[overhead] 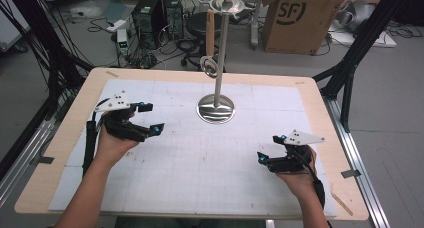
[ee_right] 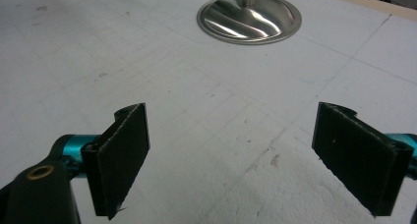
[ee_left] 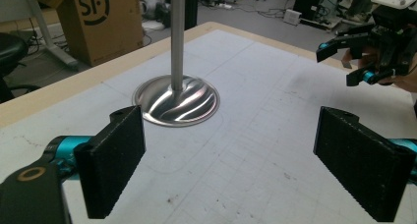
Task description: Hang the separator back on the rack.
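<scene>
**A:** On the bench [overhead: 60, 153], where do things stand?

**B:** I have the left gripper [overhead: 148, 119] to the left of the metal stand [overhead: 216, 108] and the right gripper [overhead: 270, 148] nearer me on the stand's right. Both have their jaws spread wide with nothing between them. Neither touches the stand.

**A:** And the ring?

**B:** The metal ring [overhead: 209, 66] hangs up the stand's pole, beside a wooden handle [overhead: 210, 32]. I judge this the ready pose, before any reach.

**A:** Next move?

**B:** I'd lift one gripper towards the ring, line the jaws across it, then close gently so the stand doesn't tip.
</scene>
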`<state>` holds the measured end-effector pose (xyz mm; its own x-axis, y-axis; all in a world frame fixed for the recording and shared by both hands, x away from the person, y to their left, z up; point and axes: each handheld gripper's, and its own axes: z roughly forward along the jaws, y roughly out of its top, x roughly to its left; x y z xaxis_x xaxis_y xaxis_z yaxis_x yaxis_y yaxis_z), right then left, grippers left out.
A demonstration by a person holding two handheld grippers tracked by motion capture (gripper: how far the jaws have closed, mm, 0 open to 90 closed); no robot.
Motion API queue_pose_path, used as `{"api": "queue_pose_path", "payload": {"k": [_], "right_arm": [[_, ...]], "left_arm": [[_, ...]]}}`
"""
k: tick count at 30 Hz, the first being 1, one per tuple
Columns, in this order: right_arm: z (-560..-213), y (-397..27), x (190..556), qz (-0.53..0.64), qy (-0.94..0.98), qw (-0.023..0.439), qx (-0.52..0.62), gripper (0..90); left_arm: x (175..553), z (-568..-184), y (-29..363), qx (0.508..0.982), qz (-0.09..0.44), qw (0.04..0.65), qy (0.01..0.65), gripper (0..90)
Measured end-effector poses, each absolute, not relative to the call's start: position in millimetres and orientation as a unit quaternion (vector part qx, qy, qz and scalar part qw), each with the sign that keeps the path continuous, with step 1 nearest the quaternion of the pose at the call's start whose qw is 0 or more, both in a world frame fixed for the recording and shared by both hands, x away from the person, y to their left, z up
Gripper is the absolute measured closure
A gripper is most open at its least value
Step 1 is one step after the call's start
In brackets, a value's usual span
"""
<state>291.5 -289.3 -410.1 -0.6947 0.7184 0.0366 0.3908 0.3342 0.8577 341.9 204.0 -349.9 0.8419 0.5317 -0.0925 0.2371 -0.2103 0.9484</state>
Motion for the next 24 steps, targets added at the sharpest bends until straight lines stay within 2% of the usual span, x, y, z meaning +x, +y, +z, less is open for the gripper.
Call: {"api": "queue_pose_path", "payload": {"k": [24], "right_arm": [[-409.6,-288.2,291.3,0.459,0.798,0.177,0.347,13.0]], "left_arm": [[342.7,-350.7,204.5,0.768,0.124,0.577,0.251,12.8]]}}
